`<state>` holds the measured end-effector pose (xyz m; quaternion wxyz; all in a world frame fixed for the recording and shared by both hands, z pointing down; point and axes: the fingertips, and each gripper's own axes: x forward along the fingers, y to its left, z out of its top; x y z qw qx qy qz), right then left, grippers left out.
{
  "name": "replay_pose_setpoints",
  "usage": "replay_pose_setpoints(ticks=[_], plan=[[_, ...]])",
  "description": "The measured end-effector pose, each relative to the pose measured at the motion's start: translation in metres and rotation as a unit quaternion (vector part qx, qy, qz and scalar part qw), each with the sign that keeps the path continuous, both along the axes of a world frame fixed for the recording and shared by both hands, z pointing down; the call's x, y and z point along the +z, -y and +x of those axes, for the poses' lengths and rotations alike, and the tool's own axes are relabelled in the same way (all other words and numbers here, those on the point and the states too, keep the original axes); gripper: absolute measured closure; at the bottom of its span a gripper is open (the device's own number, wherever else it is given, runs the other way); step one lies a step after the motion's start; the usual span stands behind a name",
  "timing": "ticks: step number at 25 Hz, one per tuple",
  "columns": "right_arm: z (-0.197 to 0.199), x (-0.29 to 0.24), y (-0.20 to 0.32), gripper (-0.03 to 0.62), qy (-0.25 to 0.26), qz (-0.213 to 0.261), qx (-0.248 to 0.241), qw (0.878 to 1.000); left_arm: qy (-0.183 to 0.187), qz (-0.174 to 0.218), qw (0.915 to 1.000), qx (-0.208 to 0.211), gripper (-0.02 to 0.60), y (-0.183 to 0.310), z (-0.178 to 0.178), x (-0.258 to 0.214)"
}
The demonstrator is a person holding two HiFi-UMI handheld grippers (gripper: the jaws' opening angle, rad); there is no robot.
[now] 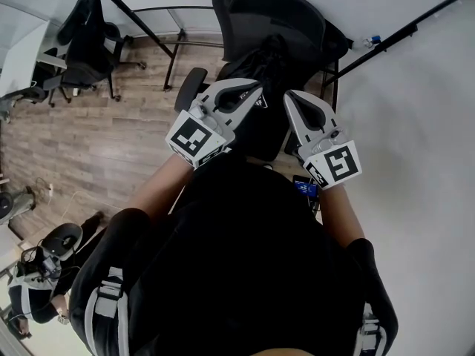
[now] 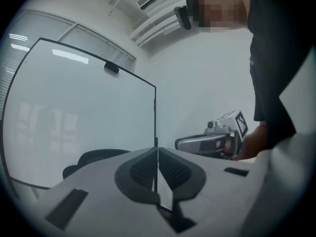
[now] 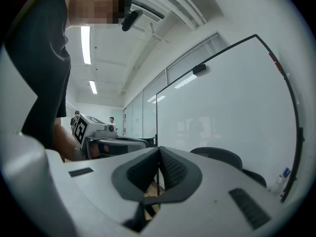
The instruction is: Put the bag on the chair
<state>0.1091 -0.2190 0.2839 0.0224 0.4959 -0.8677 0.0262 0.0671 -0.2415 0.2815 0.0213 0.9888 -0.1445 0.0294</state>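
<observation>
A black office chair [image 1: 276, 15] with a mesh back stands straight ahead of me. On its seat lies a black bag [image 1: 256, 76], hard to separate from the dark seat. My left gripper [image 1: 252, 91] and right gripper [image 1: 297, 101] are held side by side just above and in front of it, apart from it. Both are shut with nothing between the jaws. In the left gripper view the left gripper [image 2: 157, 168] points at a whiteboard, with the chair back [image 2: 94, 159] low at left. The right gripper [image 3: 159, 171] also sees the chair [image 3: 219, 157].
A whiteboard [image 2: 79, 112] on a black frame stands behind the chair. A second office chair [image 1: 89, 43] is at the far left on the wood floor. A white wall fills the right. A person [image 1: 37, 288] is at the lower left. Two people [image 3: 76, 116] stand far off.
</observation>
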Motion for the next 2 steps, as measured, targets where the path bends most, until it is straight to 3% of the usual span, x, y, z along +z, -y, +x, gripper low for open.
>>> replay_pose_setpoints(ticks=[2], plan=[[0.0001, 0.0006, 0.0005, 0.592, 0.006, -0.004, -0.002, 1.0, 0.002, 0.001, 1.0, 0.002, 0.574, 0.001, 0.0013, -0.0002]])
